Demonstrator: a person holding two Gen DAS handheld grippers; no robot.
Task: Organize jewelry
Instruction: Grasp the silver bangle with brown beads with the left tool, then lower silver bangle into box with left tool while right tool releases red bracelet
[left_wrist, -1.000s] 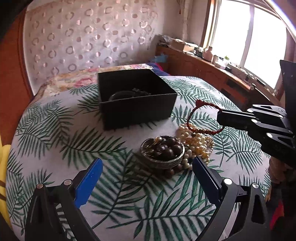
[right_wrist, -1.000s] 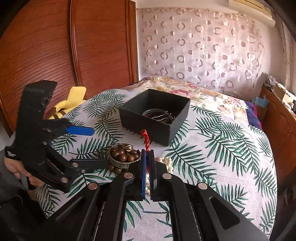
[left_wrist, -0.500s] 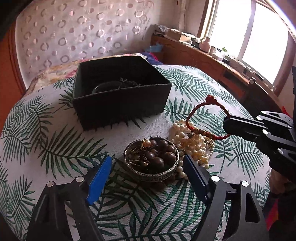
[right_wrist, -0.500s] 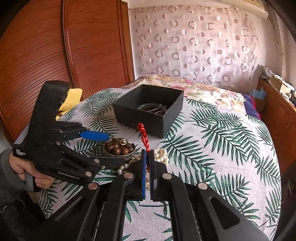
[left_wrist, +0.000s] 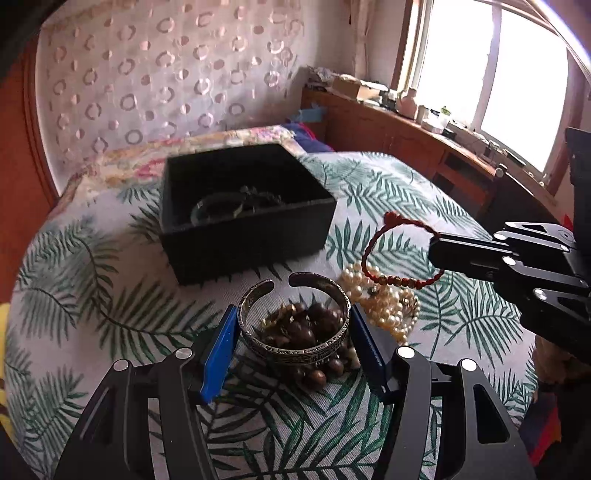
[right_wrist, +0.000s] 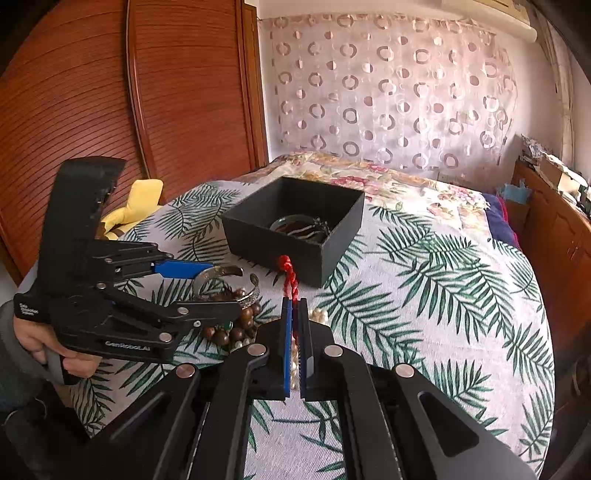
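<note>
- Here the left tool (left_wrist: 291, 334) stands with its blue pads on either side of the silver cuff bangle (left_wrist: 293, 325), touching or all but touching its walls; I judge it is closing into a grip, though whether it already bears weight I cannot tell.
- To do this well, squeeze gently across the cuff's width, away from its open gap at the far side, and lift straight up so the brown wooden beads (left_wrist: 310, 332) heaped inside and under it are not dragged along.
- The right tool (right_wrist: 294, 321) has its pads pinched together on the red cord bracelet (left_wrist: 400, 251), which hangs as a loop in the air above the pearl strand (left_wrist: 384, 306).
- That bracelet should be carried over the rim before the pads part, low enough that it drops inside.
- The black box (left_wrist: 243, 221) sits open beyond the pile on the palm-leaf cloth (left_wrist: 110, 295); it already holds a dark bangle and some other dark, tangled pieces that are too dim to name.
</note>
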